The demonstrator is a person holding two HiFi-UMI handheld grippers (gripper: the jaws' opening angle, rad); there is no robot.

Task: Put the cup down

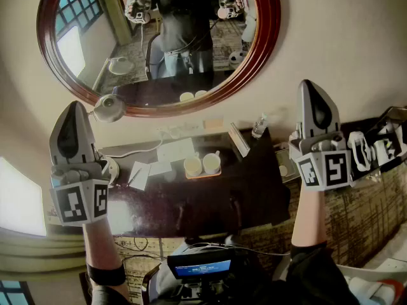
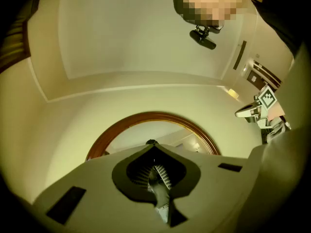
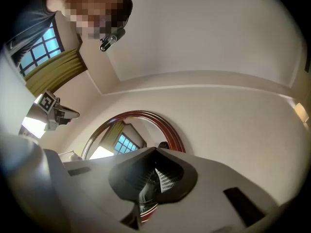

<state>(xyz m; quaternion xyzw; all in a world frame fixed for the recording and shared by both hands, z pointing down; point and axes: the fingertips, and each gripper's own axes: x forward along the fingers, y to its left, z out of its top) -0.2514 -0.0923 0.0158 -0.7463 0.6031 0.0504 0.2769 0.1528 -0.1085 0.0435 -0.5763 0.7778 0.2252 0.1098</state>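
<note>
1. Head view: the left claw (image 1: 74,113) and the right claw (image 1: 311,95) are both raised toward the mirror (image 1: 268,37), well apart from the dark tabletop (image 1: 254,184). Two cups (image 1: 193,166) stand side by side on a tray (image 1: 203,175) there. They are small in this view, so which one the task means is probably not decidable.
2. Left gripper view: the jaws are pressed together with nothing between them. Only the wall and mirror lie ahead.
3. Right gripper view: the jaws are likewise together and empty. Judging by this, the cup is already set down and little seems left to do.

The tongs (image 1: 74,110) are grey with black-and-white marker cubes (image 1: 79,202), the mirror frame (image 1: 270,43) reddish-brown, the cups (image 1: 193,166) cream.
</note>
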